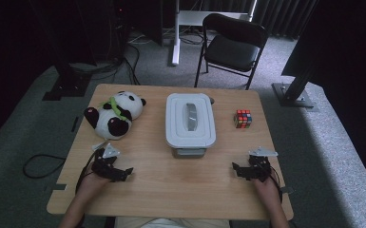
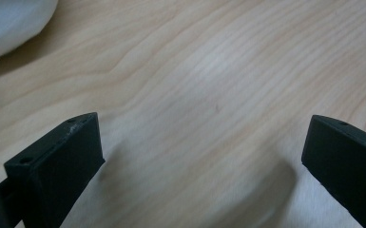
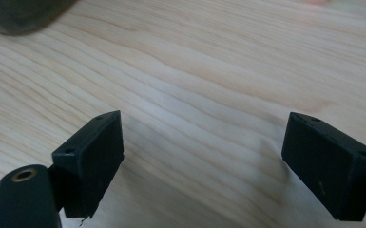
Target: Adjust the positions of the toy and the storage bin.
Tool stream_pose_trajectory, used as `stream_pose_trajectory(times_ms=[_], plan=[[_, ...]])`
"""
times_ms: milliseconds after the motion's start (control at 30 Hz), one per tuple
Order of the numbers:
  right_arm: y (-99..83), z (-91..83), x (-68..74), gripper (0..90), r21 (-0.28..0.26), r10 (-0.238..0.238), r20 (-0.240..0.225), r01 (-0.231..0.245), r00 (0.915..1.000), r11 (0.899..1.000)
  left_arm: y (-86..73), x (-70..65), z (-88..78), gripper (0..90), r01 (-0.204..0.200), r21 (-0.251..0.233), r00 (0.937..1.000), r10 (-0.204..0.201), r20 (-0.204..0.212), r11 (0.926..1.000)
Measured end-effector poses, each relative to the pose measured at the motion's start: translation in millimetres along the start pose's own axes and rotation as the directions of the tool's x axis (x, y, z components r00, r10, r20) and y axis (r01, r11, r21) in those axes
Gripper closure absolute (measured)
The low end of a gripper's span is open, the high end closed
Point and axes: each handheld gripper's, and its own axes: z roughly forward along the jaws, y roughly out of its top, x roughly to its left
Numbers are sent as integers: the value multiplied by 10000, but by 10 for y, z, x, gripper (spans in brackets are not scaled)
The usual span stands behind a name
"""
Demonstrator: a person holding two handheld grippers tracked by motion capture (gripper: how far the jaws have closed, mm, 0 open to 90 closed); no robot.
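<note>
The left gripper [image 1: 123, 174] rests low over the near left part of the wooden table [image 1: 171, 190], held in the person's left hand [image 1: 91, 184], and the right gripper [image 1: 240, 171] sits in the same way at the near right, held in the right hand [image 1: 267, 187]. In the left gripper view the two black jaws stand wide apart with bare wood grain between them and nothing gripped; a white, soft edge shows at the upper left corner of that view, too blurred to name for sure. In the right gripper view the jaws are likewise spread wide over bare wood, holding nothing, and a dark grey blurred shape lies at the upper left corner.

Nearest to the left gripper, just beyond it on the table's left side, lies a panda plush toy [image 1: 113, 114], black and white with a green band at its neck, lying on its back or side. In the middle of the table stands a white lidded box [image 1: 190, 121] with a grey handle along its lid; the lid is on. To the right of the box, well apart from it, a colourful puzzle cube [image 1: 243, 118] sits upright on the wood, beyond the right gripper. Both grippers are apart from all three things, touching none

Behind the table a black folding chair [image 1: 232, 45] stands on the grey carpet
</note>
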Motion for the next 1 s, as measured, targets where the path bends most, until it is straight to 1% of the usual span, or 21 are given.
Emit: stream_pose_trajectory(times_ms=[67,133,233,300,333,367,500,533,567,600,667,733,767,800,833,867,1000], plan=[[36,29,20,136,51,-174,7,174,9998,9998,39,-2,35,6,-56,-35,10000,56,-47,10000],[72,56,35,136,101,-304,-29,304,9995,9995,79,-5,68,6,-29,-128,10000,30,41,9999],[131,91,54,136,29,-305,-112,305,9995,9995,152,-21,113,6,-123,-237,9999,125,86,9996],[178,119,64,136,5,-380,-128,380,9992,9993,210,-35,147,6,-258,-195,9996,260,72,9995],[178,119,64,136,5,-380,-128,380,9992,9993,210,-35,147,6,-258,-195,9996,260,72,9995],[203,134,68,136,-8,-407,-119,407,9991,9992,262,-45,178,6,-413,-226,9991,414,51,9989],[322,211,68,136,-172,-496,-187,493,9986,9986,378,-54,248,6,-377,-410,9992,382,118,9984],[322,211,68,136,-172,-496,-187,493,9986,9986,378,-54,248,6,-377,-410,9992,382,118,9984],[410,258,65,136,-285,-507,-226,501,9985,9983,451,-70,292,6,-509,-500,9986,517,145,9975],[410,258,65,136,-285,-507,-226,501,9985,9983,483,-78,315,6,-534,-548,9984,544,174,9971],[488,300,76,136,-443,-444,-384,427,9983,9981,579,-93,384,6,-631,-591,9975,649,296,9963],[510,318,83,136,-469,-425,-440,405,9981,9981,579,-93,384,6,-631,-591,9975,649,296,9963],[552,358,96,136,-513,-463,-526,436,9975,9977,652,-101,439,6,-743,-618,9965,765,349,9953],[562,368,99,136,-510,-471,-530,444,9975,9977,689,-104,468,6,-709,-675,9968,731,318,9952],[590,394,105,136,-498,-501,-550,473,9972,9976,689,-104,468,6,-709,-675,9968,731,318,9952],[612,413,110,136,-525,-507,-572,478,9971,9975,744,-96,507,6,-727,-700,9967,749,301,9949],[702,488,128,136,-619,-605,-651,565,9960,9965,872,-85,599,6,-783,-671,9969,782,-35,9947]])
